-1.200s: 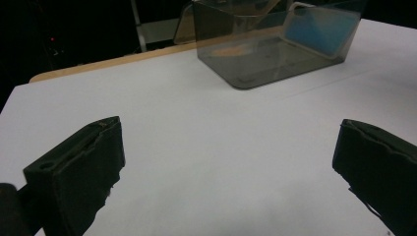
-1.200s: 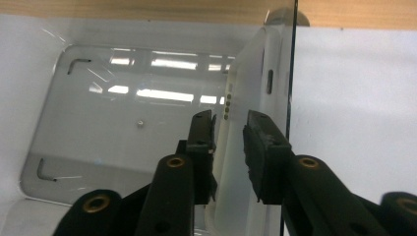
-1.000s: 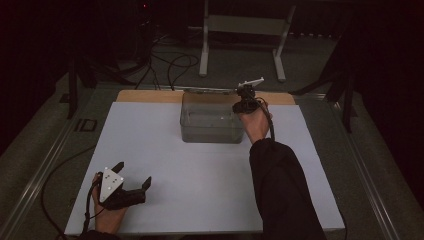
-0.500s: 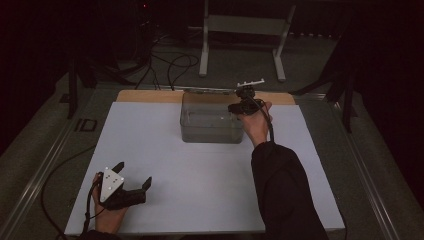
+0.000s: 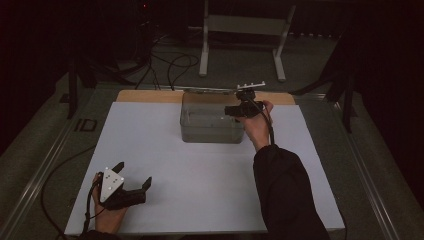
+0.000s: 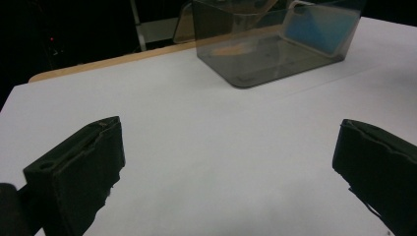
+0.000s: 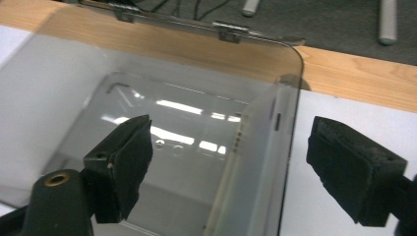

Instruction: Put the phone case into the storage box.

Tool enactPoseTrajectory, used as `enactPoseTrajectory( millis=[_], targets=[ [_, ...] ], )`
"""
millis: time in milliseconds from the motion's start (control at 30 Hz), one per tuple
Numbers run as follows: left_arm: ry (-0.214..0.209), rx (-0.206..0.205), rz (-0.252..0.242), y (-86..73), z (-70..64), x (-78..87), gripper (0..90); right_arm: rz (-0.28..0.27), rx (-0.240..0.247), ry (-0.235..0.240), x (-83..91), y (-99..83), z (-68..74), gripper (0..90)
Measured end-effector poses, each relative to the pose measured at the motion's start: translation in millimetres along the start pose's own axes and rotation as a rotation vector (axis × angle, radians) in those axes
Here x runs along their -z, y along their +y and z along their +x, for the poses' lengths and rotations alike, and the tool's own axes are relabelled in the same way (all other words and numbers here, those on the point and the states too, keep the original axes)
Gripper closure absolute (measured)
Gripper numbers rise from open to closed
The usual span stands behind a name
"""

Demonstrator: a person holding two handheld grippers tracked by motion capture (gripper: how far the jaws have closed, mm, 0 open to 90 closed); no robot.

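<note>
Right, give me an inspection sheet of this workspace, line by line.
Surface: white table top, wooden strip along the far edge.
Job's things: clear plastic box at the far middle, open at the top, nothing seen inside.
Clutter: nothing seen.
Grippers: right gripper open, its jaws straddling the box's right wall; left gripper open, resting at the near left, apart from the box.
Cables: one trails off the left edge from the left gripper; more lie on the floor beyond.
Surroundings: dark room, grey metal stand behind the table.

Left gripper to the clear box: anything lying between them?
Nothing. The high view shows bare white tabletop from the left gripper to the clear box.
</note>
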State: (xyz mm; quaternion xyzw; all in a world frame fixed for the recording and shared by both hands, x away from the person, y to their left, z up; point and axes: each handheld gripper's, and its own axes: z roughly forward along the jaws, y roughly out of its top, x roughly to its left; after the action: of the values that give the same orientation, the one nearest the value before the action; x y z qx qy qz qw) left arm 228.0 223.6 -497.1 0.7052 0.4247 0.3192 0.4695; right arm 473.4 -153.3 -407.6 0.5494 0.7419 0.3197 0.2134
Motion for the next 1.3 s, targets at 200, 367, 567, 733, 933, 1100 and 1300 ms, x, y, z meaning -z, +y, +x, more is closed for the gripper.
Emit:
enactPoseTrajectory(
  millis=[200, 367, 567, 733, 933, 1100, 1300],
  targets=[
    [0.001, 0.0, -0.001, 0.2, -0.2, 0.1, 0.4, -0.048, 0.02, 0.017, 4.6, -4.2, -1.1, 12.8],
    [0.002, 0.003, -0.001, -0.2, -0.5, -0.5, 0.3, -0.103, 0.021, 0.035, 9.6, -8.6, -1.8, 10.3],
    [0.001, -0.001, 0.003, -0.2, -0.6, -0.8, 0.4, -0.124, 0.04, 0.033, 14.2, -14.3, -4.1, 9.9],
    [0.004, -0.001, 0.004, -0.4, -0.5, -0.8, 0.3, -0.132, 0.041, 0.034, 18.6, -19.3, -8.8, 9.5],
    [0.003, -0.001, 0.007, -0.5, -0.5, -1.3, 0.3, -0.156, 0.048, 0.04, 28.0, -27.5, -16.7, 9.3],
    [0.002, -0.002, 0.009, -0.6, -0.8, -1.8, 0.3, -0.182, 0.043, 0.056, 38.3, -34.3, -22.9, 9.3],
    [0.002, 0.001, 0.01, -0.5, -0.8, -1.6, 0.4, -0.194, 0.066, 0.069, 49.3, -45.1, -24.1, 9.3]
  ],
)
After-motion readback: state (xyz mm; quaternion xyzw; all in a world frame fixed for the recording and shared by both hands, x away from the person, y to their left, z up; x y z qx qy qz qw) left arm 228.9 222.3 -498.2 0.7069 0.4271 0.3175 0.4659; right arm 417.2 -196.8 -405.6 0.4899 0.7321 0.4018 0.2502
